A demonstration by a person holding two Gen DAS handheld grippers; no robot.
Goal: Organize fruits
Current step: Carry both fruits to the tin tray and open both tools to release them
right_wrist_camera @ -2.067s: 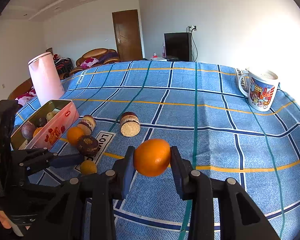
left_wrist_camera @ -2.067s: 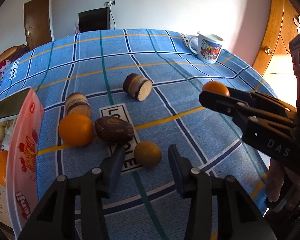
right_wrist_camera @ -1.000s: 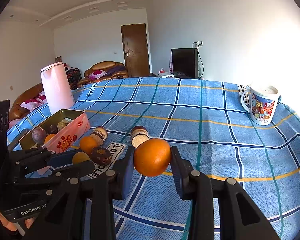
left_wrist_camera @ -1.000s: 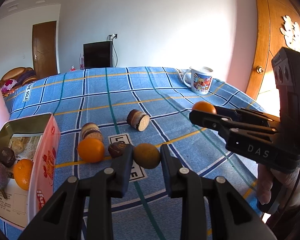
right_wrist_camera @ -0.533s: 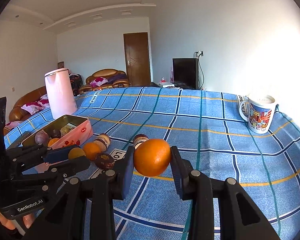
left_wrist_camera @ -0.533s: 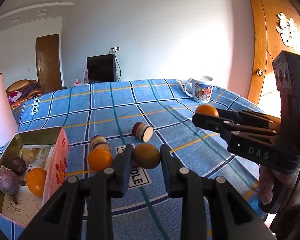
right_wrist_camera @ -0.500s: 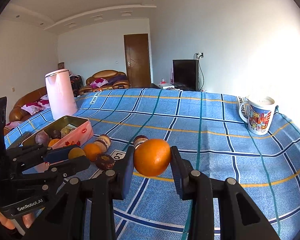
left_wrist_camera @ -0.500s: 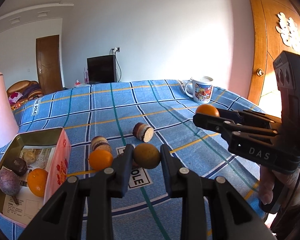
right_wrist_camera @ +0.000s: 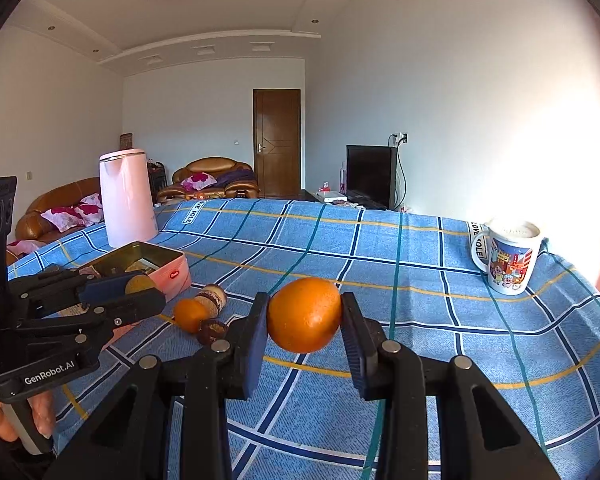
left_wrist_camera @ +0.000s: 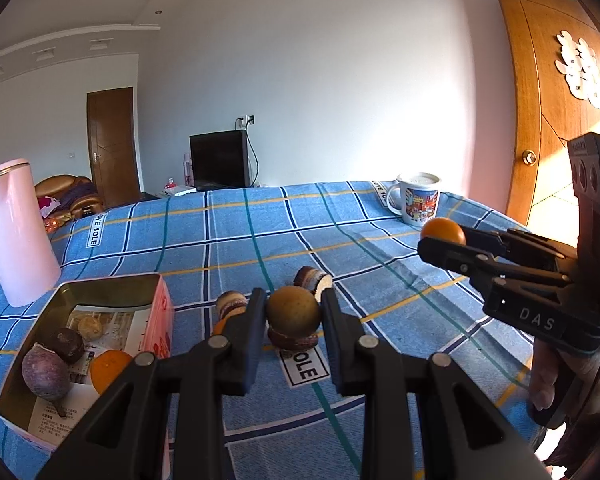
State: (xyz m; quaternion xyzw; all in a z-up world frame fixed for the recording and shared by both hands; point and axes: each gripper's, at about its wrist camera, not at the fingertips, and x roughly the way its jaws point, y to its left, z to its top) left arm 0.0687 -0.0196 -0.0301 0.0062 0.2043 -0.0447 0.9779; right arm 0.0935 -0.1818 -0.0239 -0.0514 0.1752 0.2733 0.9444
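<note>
My left gripper is shut on a round brown-yellow fruit and holds it above the table. My right gripper is shut on an orange, also raised; it shows in the left wrist view at the right. An open pink tin at the left holds a purple fruit, a dark fruit, an orange and a pale one. On the cloth lie an orange, a dark wrinkled fruit and two cut brown pieces.
A pink kettle stands behind the tin at the far left. A printed mug stands at the far right of the blue checked tablecloth. The table's right edge runs near a wooden door.
My left gripper shut on the brown-yellow fruit and lifted it off the cloth. Both grippers have risen, the right one still holding the orange.
</note>
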